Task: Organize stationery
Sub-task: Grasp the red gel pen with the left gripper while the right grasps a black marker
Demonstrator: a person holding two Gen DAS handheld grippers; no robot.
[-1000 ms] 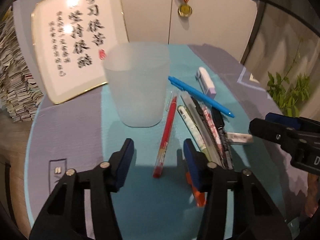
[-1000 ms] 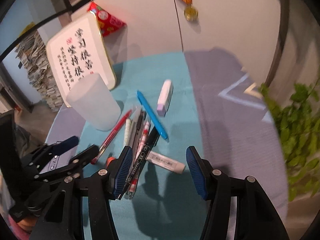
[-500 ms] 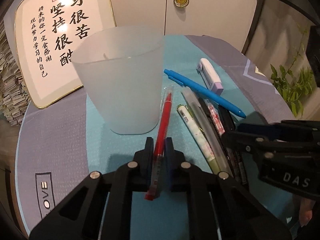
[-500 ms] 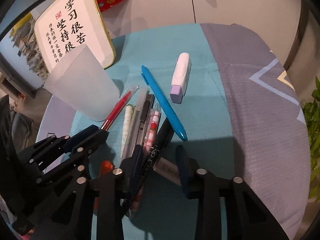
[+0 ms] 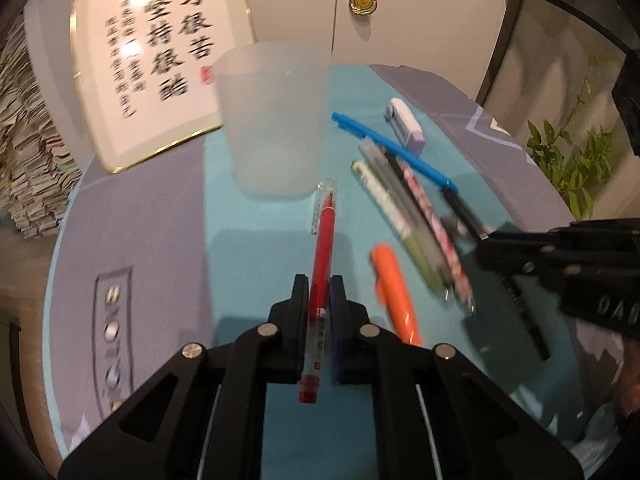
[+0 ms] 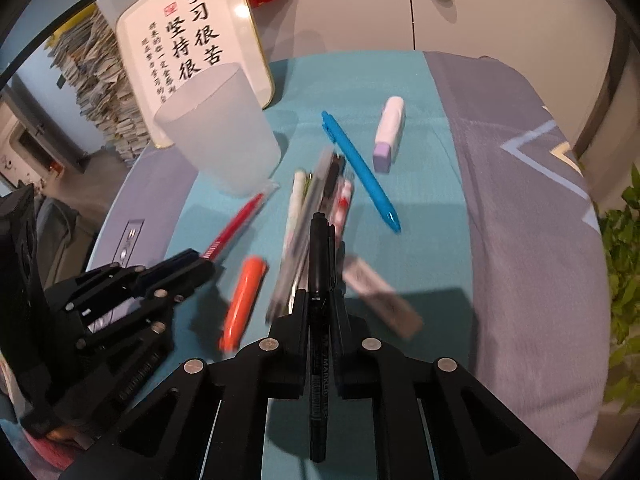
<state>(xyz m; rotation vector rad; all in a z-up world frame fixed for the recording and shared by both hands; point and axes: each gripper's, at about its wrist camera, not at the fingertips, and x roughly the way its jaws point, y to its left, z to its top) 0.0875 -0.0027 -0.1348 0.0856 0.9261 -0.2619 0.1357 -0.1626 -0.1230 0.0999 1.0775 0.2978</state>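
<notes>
My left gripper is shut on a red pen, whose capped tip points at the frosted plastic cup standing just beyond it. My right gripper is shut on a black marker that runs lengthwise between its fingers. Under the marker lies a bundle of pens on the teal mat. An orange highlighter lies between the two grippers. A blue pen, a white and purple corrector and a white eraser lie to the right.
A framed calligraphy board leans behind the cup, with a medal hanging on the white wall. Stacked papers stand off the table's left edge. A green plant grows past the right edge.
Both grippers have closed: the left on the red pen, the right on the black marker. The left has drawn back from the cup with its pen, which uncovers the orange highlighter.
</notes>
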